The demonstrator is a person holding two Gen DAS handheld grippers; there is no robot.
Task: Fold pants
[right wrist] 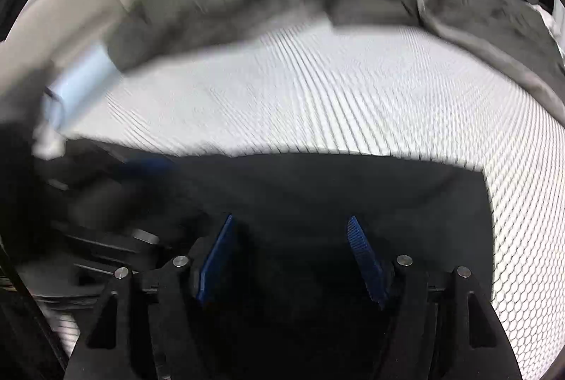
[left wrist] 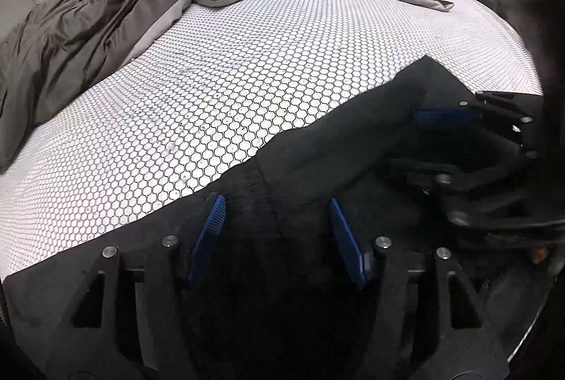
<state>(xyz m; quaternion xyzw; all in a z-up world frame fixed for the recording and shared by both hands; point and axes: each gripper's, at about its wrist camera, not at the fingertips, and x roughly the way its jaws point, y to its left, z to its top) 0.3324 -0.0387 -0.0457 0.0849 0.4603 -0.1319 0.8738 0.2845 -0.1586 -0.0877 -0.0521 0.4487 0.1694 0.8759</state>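
both jaws stand wide: the left gripper and right gripper, blue-padded, hover over black cloth pants at the near edge of a white honeycomb-patterned mattress. contact is unclear; the right view is blurred. a rumpled grey duvet lies far.

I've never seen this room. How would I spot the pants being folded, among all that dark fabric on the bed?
Find the bed's white sheet printed with small black hexagons. A rumpled grey-green duvet is heaped along its far side; ignore that. The pants lie at the near edge, right under the two blue-padded tools: they are flat and nearly black, much darker than the duvet.
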